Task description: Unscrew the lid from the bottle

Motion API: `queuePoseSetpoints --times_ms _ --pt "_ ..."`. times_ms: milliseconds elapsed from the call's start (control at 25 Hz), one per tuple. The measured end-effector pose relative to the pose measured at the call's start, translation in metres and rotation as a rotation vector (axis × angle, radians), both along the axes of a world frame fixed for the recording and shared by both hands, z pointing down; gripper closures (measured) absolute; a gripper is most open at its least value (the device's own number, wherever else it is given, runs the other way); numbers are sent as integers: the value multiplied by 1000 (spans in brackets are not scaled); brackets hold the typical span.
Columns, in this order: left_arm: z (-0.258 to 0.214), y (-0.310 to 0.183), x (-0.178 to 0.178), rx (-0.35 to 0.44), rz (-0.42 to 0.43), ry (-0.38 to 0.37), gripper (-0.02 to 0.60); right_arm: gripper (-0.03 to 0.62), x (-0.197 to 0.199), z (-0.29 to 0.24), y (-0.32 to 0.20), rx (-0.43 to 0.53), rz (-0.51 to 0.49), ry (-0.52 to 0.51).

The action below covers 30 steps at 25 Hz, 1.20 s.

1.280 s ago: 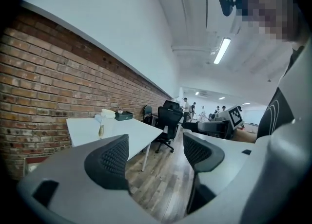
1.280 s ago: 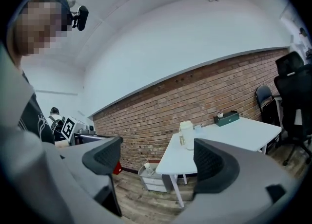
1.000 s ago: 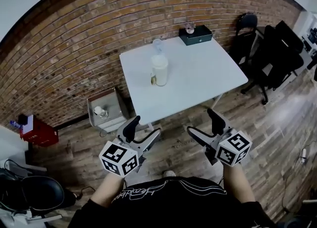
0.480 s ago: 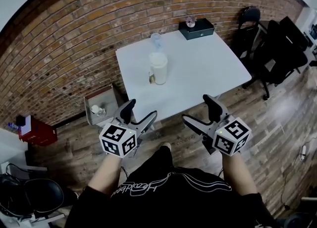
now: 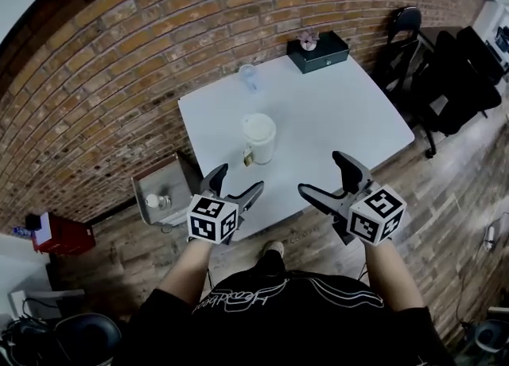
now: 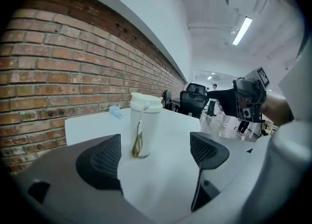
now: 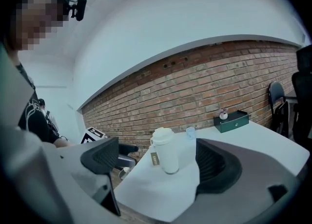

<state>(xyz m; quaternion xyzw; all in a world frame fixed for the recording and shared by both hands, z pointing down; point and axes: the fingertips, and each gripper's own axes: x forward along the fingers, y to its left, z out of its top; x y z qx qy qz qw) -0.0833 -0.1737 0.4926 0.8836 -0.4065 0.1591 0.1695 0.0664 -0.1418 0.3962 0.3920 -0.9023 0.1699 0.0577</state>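
Note:
A white bottle (image 5: 259,138) with its white lid on stands upright on the white table (image 5: 318,118), near the front left edge; a small tag hangs at its side. My left gripper (image 5: 237,181) is at the table's front edge, just short of the bottle. Its jaws have just been opening and now stand wide with nothing between them. My right gripper (image 5: 322,175) hovers open over the front edge, to the right of the bottle. The bottle (image 6: 145,125) shows beyond the left gripper (image 6: 156,155), and the same bottle (image 7: 165,152) beyond the right gripper (image 7: 161,162). Neither touches it.
A dark green box (image 5: 318,52) with a small ornament sits at the table's far edge, and a small pale blue cup (image 5: 249,76) stands at the far left. A grey bin (image 5: 163,189) stands on the floor left of the table. Black chairs (image 5: 453,78) are on the right. A brick wall runs behind.
Both grippers have moved forward to the table's front edge, and the bottle now lies closer to them. The left gripper's jaws stand wider apart.

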Motion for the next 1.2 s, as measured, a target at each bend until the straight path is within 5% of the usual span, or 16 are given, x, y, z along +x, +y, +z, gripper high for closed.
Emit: queuePoseSetpoints --times_ms 200,480,840,1200 --pt "29 -42 10 -22 29 -55 152 123 -5 11 -33 -46 3 -4" --pt "40 -85 29 19 70 -26 153 123 -20 29 -64 -75 -6 16" --pt "45 -97 50 68 167 -16 158 128 -32 39 -83 -95 -15 31" --pt "49 -94 51 78 166 -1 202 140 -66 39 -98 -70 -88 101"
